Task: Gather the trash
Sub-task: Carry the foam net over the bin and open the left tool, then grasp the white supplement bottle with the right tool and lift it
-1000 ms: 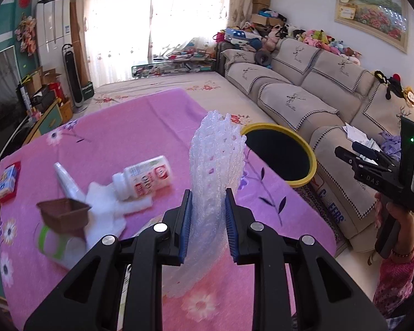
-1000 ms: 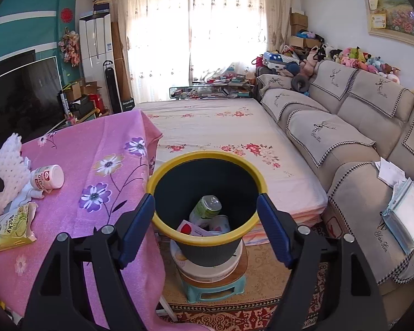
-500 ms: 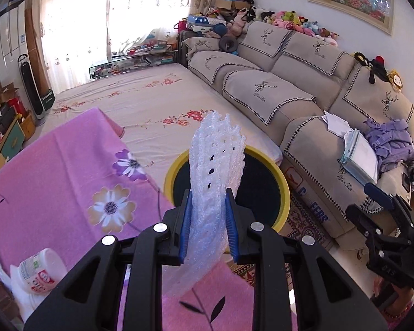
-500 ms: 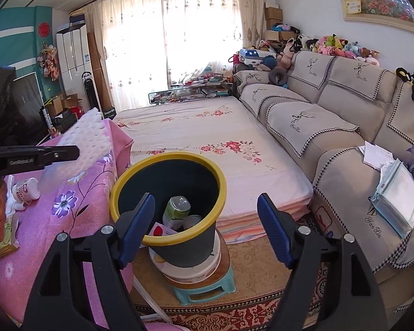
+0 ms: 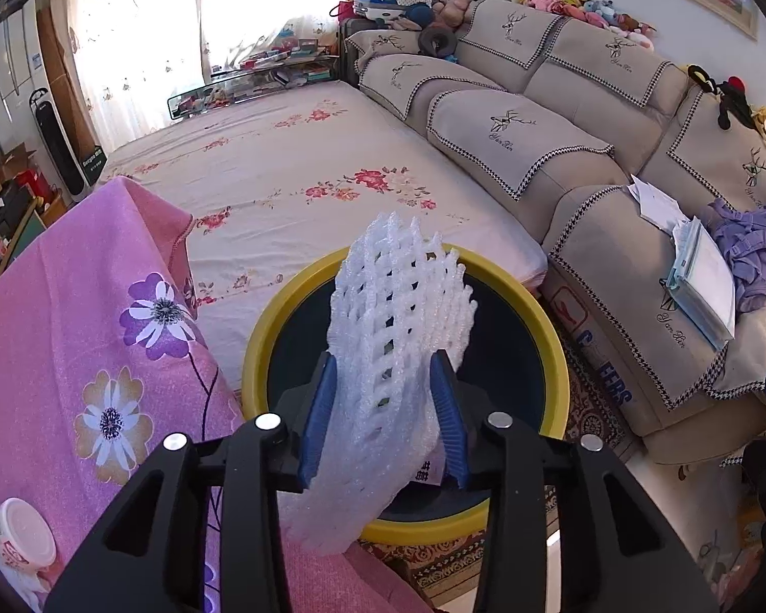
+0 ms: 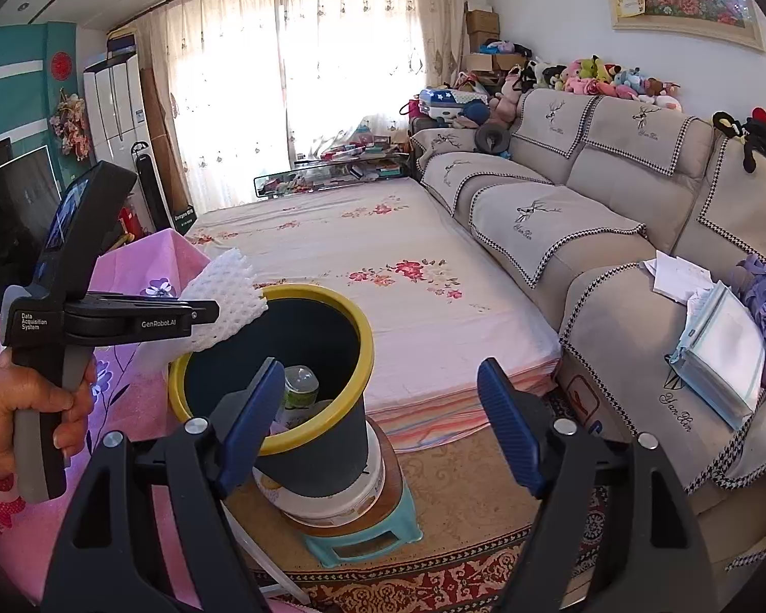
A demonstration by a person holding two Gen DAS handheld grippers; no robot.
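Note:
My left gripper [image 5: 385,408] is shut on a white foam fruit net [image 5: 398,337] and holds it upright over the near rim of the yellow-rimmed black trash bin [image 5: 536,327]. In the right wrist view the left gripper [image 6: 199,314] and the foam net [image 6: 227,286] hang at the bin's left rim [image 6: 332,296]. The bin holds a green-labelled bottle [image 6: 301,388] and other trash. My right gripper [image 6: 383,424] is open and empty, in front of the bin and a little to its right.
The bin stands on a white tub on a teal stool [image 6: 362,541] beside the pink flowered table [image 5: 76,357]. A white jar [image 5: 20,536] lies on the table. A low bed [image 6: 373,255] is behind the bin; a sofa [image 6: 613,214] runs along the right.
My left gripper carried the foam net from over the table to above the bin. My right gripper shifted right, so the bin now sits left of it.

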